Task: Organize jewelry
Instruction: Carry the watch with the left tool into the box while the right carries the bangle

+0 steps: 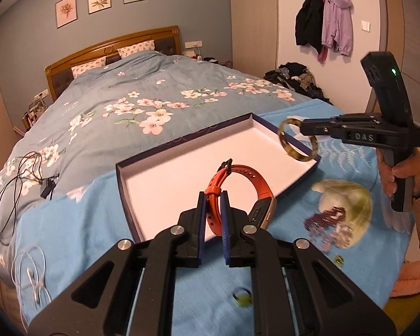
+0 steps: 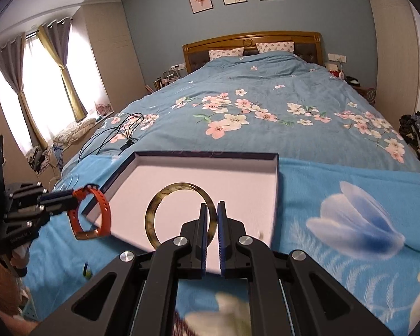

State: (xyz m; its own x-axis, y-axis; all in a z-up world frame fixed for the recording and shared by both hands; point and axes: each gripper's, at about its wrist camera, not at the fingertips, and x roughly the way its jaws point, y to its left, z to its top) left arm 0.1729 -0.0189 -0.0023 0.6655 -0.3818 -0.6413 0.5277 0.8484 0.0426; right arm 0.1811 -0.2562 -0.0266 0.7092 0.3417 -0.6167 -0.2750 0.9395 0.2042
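Shallow box, dark blue rim, white inside, lying on bright blue floral cloth spread over foot of bed. Interior bare: nothing resting on its floor in either view.

Left tongs clamped on strap of orange wristband watch, held up over near edge of box, clear of its floor. In right wrist view same tongs and same watch just outside left corner of box.

Right tongs pressed together on rim of mottled amber bangle, raised over the white interior, not touching it. In left wrist view those tongs gripping the bangle above right corner of box; hand with pink sleeve on the grip.

On cloth right of box: dark red beaded piece, blurred, lying over a pale flower print; paler beads just below it, too blurred to identify. Small green-and-yellow item nearby, another small ring-like item near the lower edge, both blurred. Clear looped item at left edge of cloth, kind not determinable.

Black cables on floral quilt well left of box. Pile of clothes at far right corner of bed; jackets on wall hooks. Between either held piece and box interior, open air only.
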